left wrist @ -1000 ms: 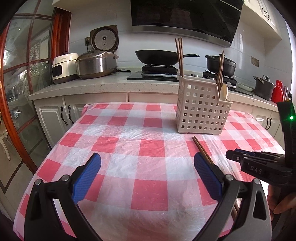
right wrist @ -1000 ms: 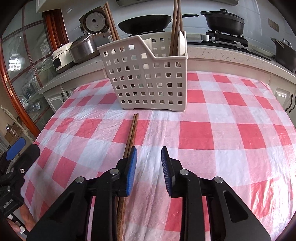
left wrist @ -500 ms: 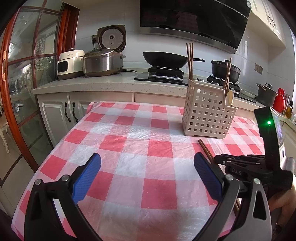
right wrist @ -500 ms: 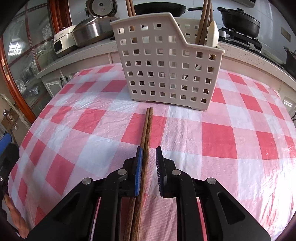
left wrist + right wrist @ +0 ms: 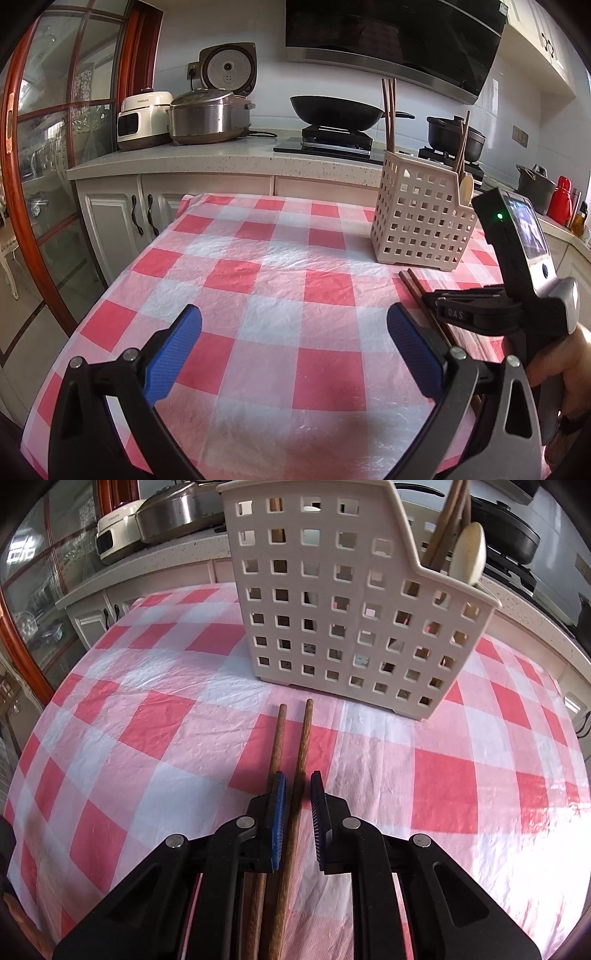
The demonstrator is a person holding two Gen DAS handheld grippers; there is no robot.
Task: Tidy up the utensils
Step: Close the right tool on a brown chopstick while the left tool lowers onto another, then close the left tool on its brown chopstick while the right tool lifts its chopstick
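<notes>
Crinkled checked plastic tablecloth (image 5: 155,716): right claw (image 5: 298,794) narrowed around one round wooden chopstick (image 5: 301,746); left claw (image 5: 295,332) wide.

Two chopsticks (image 5: 291,760) side by side on the tablecloth (image 5: 147,738), before the utensil basket (image 5: 343,602).

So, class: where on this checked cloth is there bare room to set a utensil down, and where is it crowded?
Free: the cloth left of the basket, ahead of the open left gripper; also the cloth right of the chopsticks. Crowded: the strip before the basket, where the right gripper, whose jaws have just been closing round one chopstick, sits.
</notes>
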